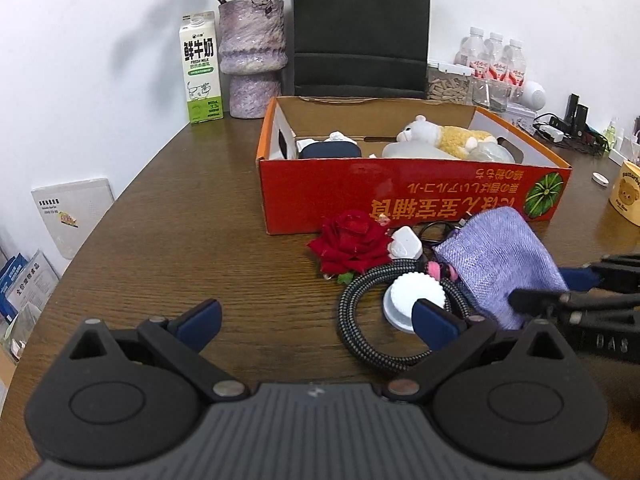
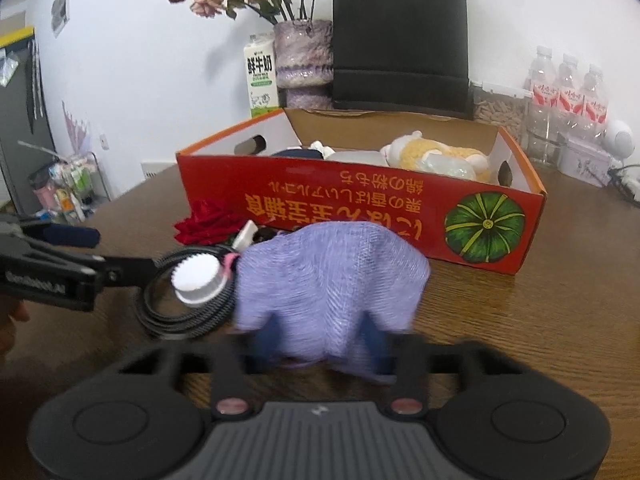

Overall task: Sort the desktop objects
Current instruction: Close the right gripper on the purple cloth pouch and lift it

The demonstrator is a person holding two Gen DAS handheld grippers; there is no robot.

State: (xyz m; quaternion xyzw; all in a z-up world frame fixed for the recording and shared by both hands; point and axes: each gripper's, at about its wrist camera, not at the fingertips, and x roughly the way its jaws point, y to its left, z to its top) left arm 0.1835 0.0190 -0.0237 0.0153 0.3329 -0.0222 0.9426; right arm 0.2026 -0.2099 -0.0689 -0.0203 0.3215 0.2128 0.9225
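R gripper: fingers drawn in on the purple cloth pouch, fabric bunched between the blue pads; grasping it. Blurred in the right wrist view, low centre of frame. Body tilted down toward the table.

L gripper: fingers spread wide, nothing between them; released. Right pad sits over the white ribbed cap, contact unclear. Bottom of frame, angled down over bare wood.

Task items, centre of frame in front of the box:
- pouch, purple: 1, in R grip, low on the table, just in front of the box's red wall.
- red fabric rose: 1, left of pouch.
- white plug: 1, between rose and pouch.
- braided cable coil: 1, cap lies inside the loop.
- white cap: 1.
- small pink item: 1, at pouch's edge, too small to ID.

Red cardboard box: 1, mid-frame, open top. Holds plush toy x1, dark blue case x1, pale items, unclear.

Background, upper frame: milk carton x1, vase w/ dried flowers x1, black paper bag x1, water bottles x3. Yellow mug x1, right edge.
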